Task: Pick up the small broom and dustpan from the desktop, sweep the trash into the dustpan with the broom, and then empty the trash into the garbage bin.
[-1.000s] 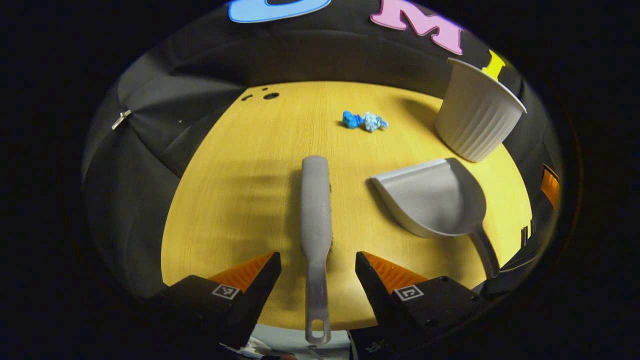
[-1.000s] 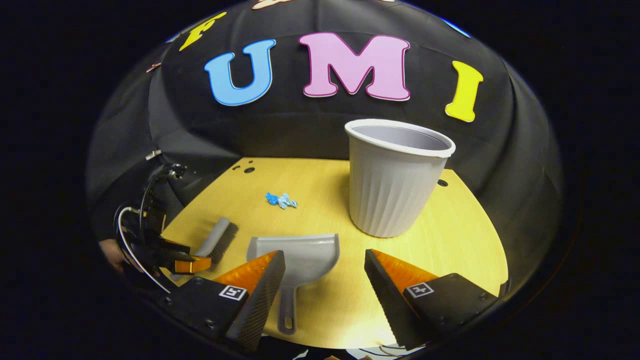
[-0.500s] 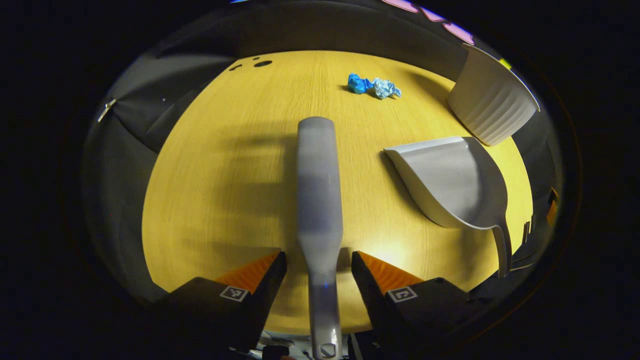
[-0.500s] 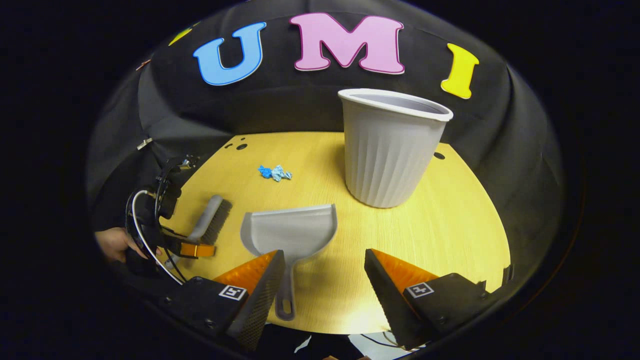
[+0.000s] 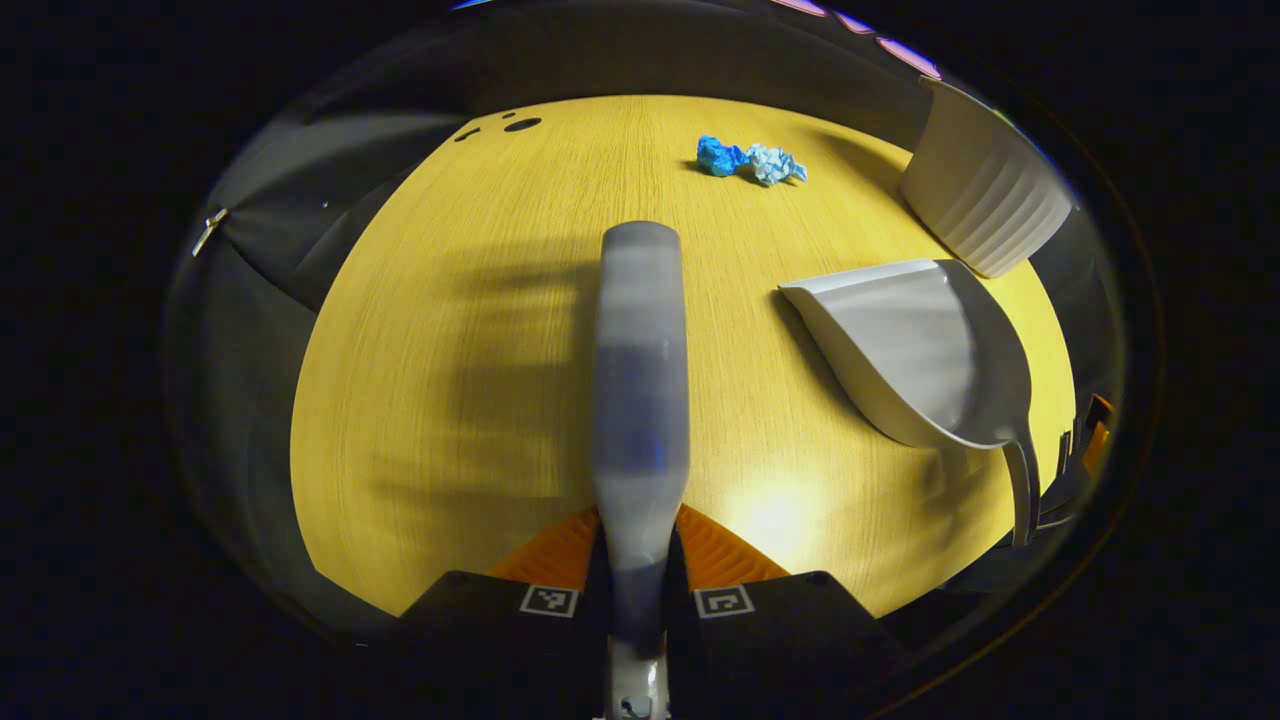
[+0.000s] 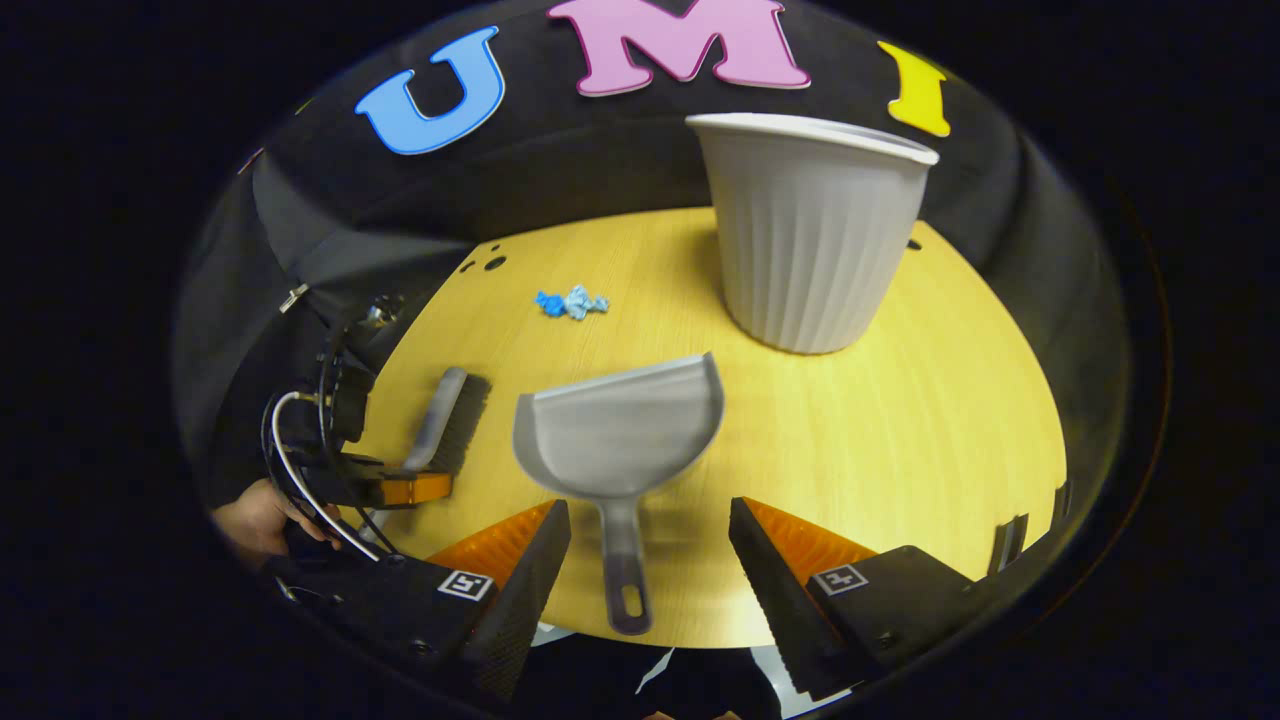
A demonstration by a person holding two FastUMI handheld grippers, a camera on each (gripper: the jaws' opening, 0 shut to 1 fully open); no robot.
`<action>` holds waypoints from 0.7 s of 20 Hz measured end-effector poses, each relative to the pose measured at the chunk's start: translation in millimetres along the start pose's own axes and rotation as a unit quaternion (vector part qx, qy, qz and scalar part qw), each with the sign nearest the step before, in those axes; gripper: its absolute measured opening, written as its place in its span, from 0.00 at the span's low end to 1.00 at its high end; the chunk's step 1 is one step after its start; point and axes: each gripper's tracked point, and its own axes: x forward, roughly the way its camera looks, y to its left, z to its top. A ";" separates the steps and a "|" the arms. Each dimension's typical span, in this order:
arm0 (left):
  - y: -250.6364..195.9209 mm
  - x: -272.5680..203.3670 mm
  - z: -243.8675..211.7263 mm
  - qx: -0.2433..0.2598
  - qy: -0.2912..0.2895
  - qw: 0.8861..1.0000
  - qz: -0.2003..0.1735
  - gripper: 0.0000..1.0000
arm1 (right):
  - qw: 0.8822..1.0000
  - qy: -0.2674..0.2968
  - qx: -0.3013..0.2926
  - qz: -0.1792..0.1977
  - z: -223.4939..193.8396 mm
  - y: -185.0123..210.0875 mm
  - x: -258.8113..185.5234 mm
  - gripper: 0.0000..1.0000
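The tabletop [image 5: 480, 330] is yellow wood with thin lines running along it. Its far edge is round. Some small dark holes [image 5: 520, 125] sit near that far edge. A bright spot of light [image 5: 775, 515] shines on the wood, and soft grey shadows [image 5: 500, 380] lie across it. Black cloth [image 6: 330, 230] hangs behind and around the tabletop like a wall. It has folds in it, and a small silver clip [image 5: 208, 232] is pinned on it.

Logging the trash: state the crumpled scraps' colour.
Crumpled scraps: one bright blue, one pale blue; clearest in the left gripper view.
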 end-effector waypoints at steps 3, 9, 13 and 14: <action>2.9 -10.7 -9.0 -0.021 -0.014 0.999 -0.025 0.26 | 0.999 0.037 -0.004 0.006 -13.3 8.9 17.8 0.99; 4.0 -56.8 -5.7 -0.059 -0.077 0.993 -0.063 0.25 | 0.995 0.094 -0.036 -0.023 -36.6 7.3 46.6 0.99; -0.3 -81.5 -17.8 -0.062 -0.089 0.992 -0.071 0.25 | 0.991 0.109 -0.053 -0.050 -39.7 4.8 68.0 0.99; -0.3 -88.3 -20.9 -0.069 -0.092 0.991 -0.075 0.25 | 0.991 0.109 -0.057 -0.056 -40.2 6.0 73.5 1.00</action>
